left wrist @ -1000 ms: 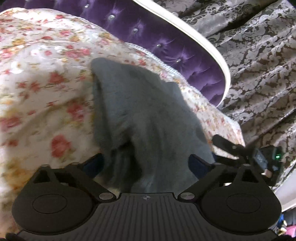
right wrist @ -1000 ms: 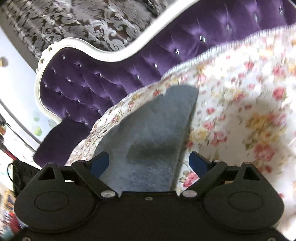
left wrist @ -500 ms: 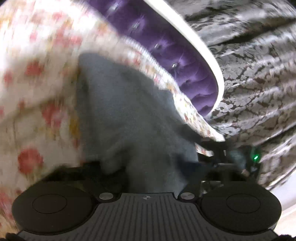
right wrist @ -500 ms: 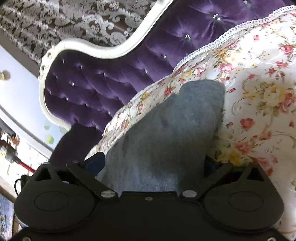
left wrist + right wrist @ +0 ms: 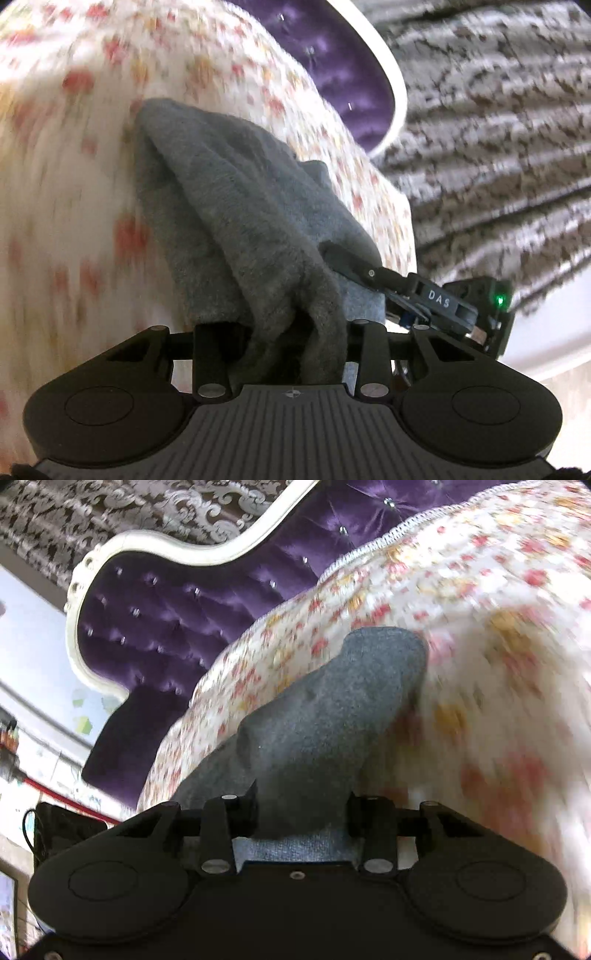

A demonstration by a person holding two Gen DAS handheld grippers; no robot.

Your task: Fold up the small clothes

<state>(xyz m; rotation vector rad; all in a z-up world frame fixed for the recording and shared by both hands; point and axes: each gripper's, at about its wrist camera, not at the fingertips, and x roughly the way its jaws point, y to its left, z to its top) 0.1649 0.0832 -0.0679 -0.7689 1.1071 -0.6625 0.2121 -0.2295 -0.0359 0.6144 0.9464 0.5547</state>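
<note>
Both jaws closed onto grey garment [image 5: 236,206], lifted.

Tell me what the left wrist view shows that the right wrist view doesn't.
Only the left wrist view: the right gripper from outside, its jaws closing on the grey cloth, and its green light. Only the right wrist view: the headboard's curled end and a black box. Both: the cloth bunched between the jaws, over the floral bedspread.

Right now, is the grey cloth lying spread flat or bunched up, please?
Bunched: the grey cloth rises in folds, gathered between the left gripper's fingers.
</note>
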